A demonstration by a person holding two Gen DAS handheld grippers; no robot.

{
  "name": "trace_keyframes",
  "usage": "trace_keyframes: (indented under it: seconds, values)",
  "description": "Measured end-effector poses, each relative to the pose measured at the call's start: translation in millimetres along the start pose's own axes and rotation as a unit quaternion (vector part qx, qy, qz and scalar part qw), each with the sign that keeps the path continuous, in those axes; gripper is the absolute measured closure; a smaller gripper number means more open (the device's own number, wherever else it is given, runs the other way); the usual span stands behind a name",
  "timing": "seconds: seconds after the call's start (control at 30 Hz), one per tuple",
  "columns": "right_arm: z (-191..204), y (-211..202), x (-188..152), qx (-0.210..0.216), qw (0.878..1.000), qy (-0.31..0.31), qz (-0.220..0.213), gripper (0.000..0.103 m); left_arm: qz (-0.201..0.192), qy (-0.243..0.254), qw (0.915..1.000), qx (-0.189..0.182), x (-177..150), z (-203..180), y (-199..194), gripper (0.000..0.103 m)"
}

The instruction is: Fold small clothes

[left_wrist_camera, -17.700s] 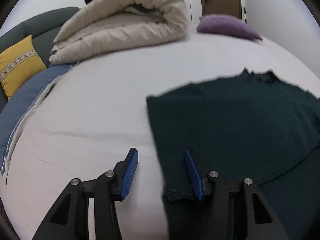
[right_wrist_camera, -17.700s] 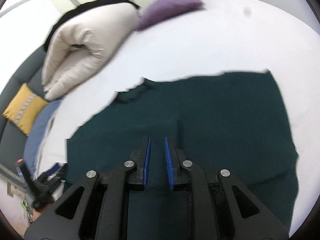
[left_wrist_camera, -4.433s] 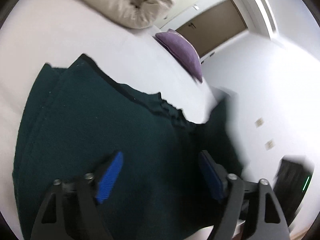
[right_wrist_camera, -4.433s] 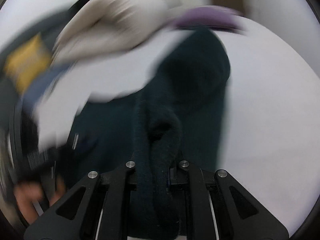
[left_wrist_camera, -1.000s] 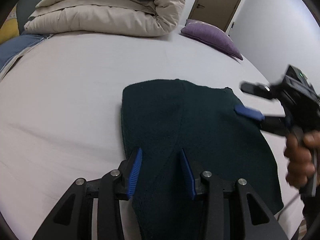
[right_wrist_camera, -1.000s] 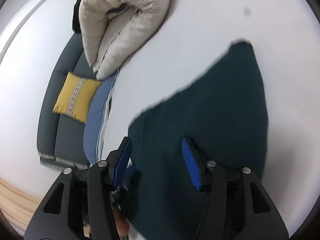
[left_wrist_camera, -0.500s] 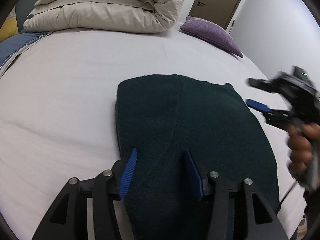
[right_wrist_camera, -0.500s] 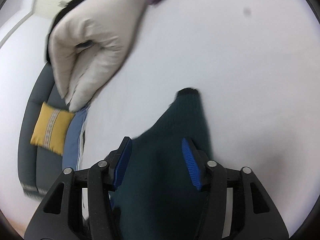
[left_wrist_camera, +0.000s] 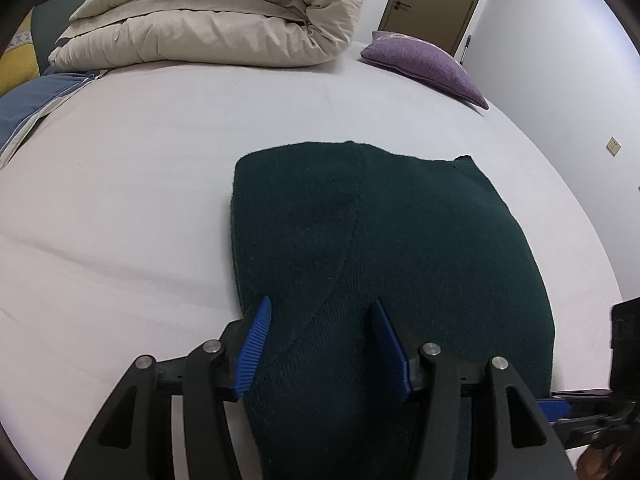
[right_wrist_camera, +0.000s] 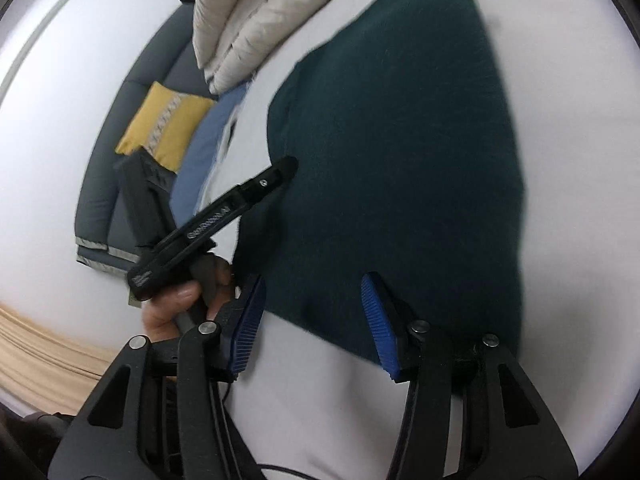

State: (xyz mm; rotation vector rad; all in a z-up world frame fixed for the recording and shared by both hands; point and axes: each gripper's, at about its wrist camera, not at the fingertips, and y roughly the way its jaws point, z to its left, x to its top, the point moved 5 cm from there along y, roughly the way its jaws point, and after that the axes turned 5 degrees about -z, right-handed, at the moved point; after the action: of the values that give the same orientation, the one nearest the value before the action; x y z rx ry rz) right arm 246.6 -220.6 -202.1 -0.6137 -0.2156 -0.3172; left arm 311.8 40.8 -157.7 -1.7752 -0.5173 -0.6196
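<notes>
A dark green knit garment (left_wrist_camera: 384, 248) lies folded into a compact stack on the white bed sheet (left_wrist_camera: 140, 184). It also shows in the right wrist view (right_wrist_camera: 400, 140). My left gripper (left_wrist_camera: 320, 340) is open and empty, its blue pads spread over the garment's near left part. My right gripper (right_wrist_camera: 310, 320) is open and empty, hovering above the garment's near edge. The left gripper's black body (right_wrist_camera: 216, 216), held in a hand, shows in the right wrist view beside the garment. A blue pad of the right gripper's fingers (left_wrist_camera: 554, 408) shows at the lower right of the left wrist view.
A rolled beige duvet (left_wrist_camera: 224, 20) lies at the far side of the bed. A purple pillow (left_wrist_camera: 424, 60) sits at the far right. A blue blanket (left_wrist_camera: 28, 100) and a yellow cushion (right_wrist_camera: 164, 124) on a grey sofa (right_wrist_camera: 120, 160) are at the left.
My right gripper has swung down and back to the garment's near edge, out of the middle of the left wrist view. My left gripper has stayed open over the garment.
</notes>
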Motion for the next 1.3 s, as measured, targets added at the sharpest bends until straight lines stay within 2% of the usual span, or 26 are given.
trace_keyframes:
  seconds: [0.17, 0.33, 0.43, 0.53, 0.67, 0.7, 0.73, 0.77, 0.8, 0.9, 1.03, 1.13, 1.23, 1.3]
  values:
    - [-3.9, -46.8, -24.3, -0.002, 1.0, -0.006, -0.016, 0.049, -0.001, -0.001, 1.0, 0.001, -1.1, -0.5, -1.2, 0.046]
    - [-8.6, -90.9, -15.0, 0.006, 0.997, 0.005, -0.075, 0.04, -0.002, 0.0, 1.0, 0.001, -2.1, -2.1, -5.0, 0.042]
    - [-14.5, -98.9, -6.6, -0.006, 0.995, 0.019, -0.096, 0.036, -0.004, -0.003, 1.0, -0.007, 1.3, -2.4, -11.2, 0.039]
    - [-20.4, -100.7, -1.5, -0.014, 0.995, 0.024, -0.1, 0.035, -0.009, -0.012, 0.9997, -0.018, 5.0, -1.1, -19.2, 0.039]
    - [-29.7, -102.8, 2.3, -0.02, 0.993, 0.039, -0.112, 0.028, -0.044, -0.019, 0.9983, -0.033, 19.6, 8.3, -42.0, 0.038]
    - [-28.8, -97.9, 3.2, -0.022, 0.992, 0.042, -0.115, 0.026, -0.057, -0.027, 0.9974, -0.034, 25.2, 16.7, -50.3, 0.037]
    - [-30.7, -98.4, 5.4, -0.024, 0.992, 0.046, -0.119, 0.024, -0.064, -0.038, 0.9966, -0.035, 28.7, 24.6, -55.4, 0.03]
    - [-33.0, -99.1, 8.1, -0.027, 0.991, 0.049, -0.123, 0.022, -0.068, -0.05, 0.9958, -0.036, 31.0, 33.2, -58.2, 0.024]
    - [-34.8, -98.6, 10.3, -0.029, 0.99, 0.052, -0.124, 0.02, -0.066, -0.062, 0.9952, -0.036, 32.5, 42.1, -58.7, 0.023]
    - [-40.7, -95.7, 20.6, -0.029, 0.99, 0.059, -0.123, 0.02, -0.043, -0.109, 0.9917, -0.051, 32.0, 70.6, -49.8, 0.023]
    - [-58.0, -84.7, 35.5, -0.024, 0.99, 0.087, -0.113, 0.019, 0.011, -0.172, 0.9806, -0.093, 20.1, 88.7, -23.4, 0.024]
    - [-74.6, -71.0, 43.2, -0.031, 0.989, 0.107, -0.1, 0.019, 0.048, -0.175, 0.976, -0.121, 8.6, 75.9, -6.4, 0.025]
    - [-78.1, -58.8, 49.3, -0.025, 0.991, 0.101, -0.089, 0.019, 0.059, -0.163, 0.9763, -0.129, 3.6, 63.3, -0.2, 0.025]
    - [-75.6, -51.8, 52.5, -0.016, 0.992, 0.093, -0.079, 0.019, 0.064, -0.169, 0.9723, -0.148, 1.2, 58.5, 0.7, 0.025]
